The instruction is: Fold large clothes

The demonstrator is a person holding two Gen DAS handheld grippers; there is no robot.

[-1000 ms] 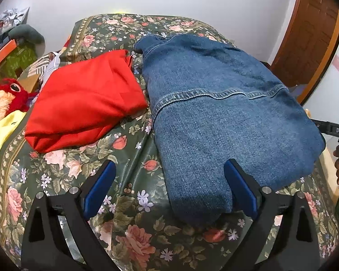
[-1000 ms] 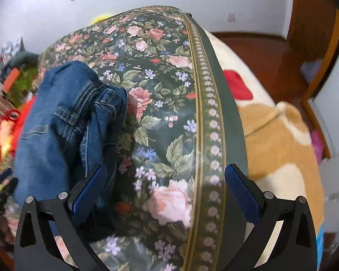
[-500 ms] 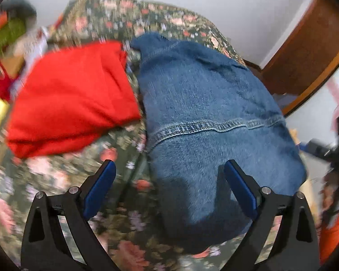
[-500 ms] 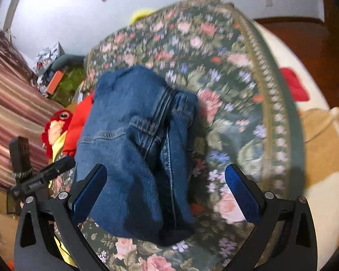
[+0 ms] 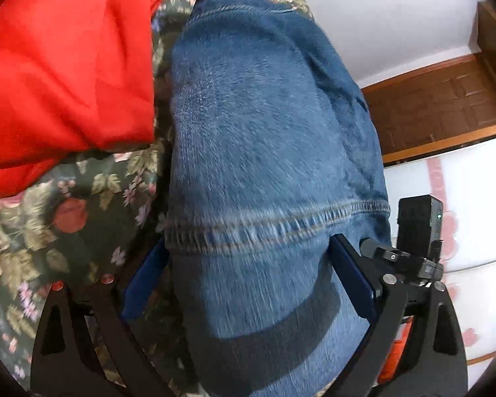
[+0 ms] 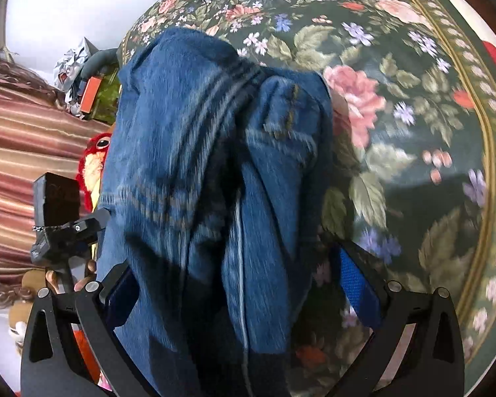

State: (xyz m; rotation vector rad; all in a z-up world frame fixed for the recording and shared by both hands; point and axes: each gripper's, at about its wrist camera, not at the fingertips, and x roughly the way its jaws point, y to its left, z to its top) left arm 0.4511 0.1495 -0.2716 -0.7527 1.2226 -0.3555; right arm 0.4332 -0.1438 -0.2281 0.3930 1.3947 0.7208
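The jeans (image 5: 268,172) lie on the flowery bed (image 5: 82,205), just beside a red cloth (image 5: 59,66). They look part folded already, with a stitched hem running across the top layer near the left claw (image 5: 248,281).

The step now looks like grabbing the near end of the jeans with both claws, to fold them over again. To do it well, each claw should come low so one finger slides under the cloth and one stays on top. Both claws should catch all the layers, not just the top one, or the fold may slip apart. They should lift together so the jeans stay flat and even.

The left claw is wide open. Its blue fingers (image 5: 350,278) sit on each side of the jeans, and the cloth fills the space between them. It is not pinching yet.

The right claw (image 6: 241,291) is wide open too. The bunched edge of the jeans (image 6: 215,182) lies between its fingers (image 6: 358,286). I cannot tell if the fingers touch the cloth, as the pictures are blurry
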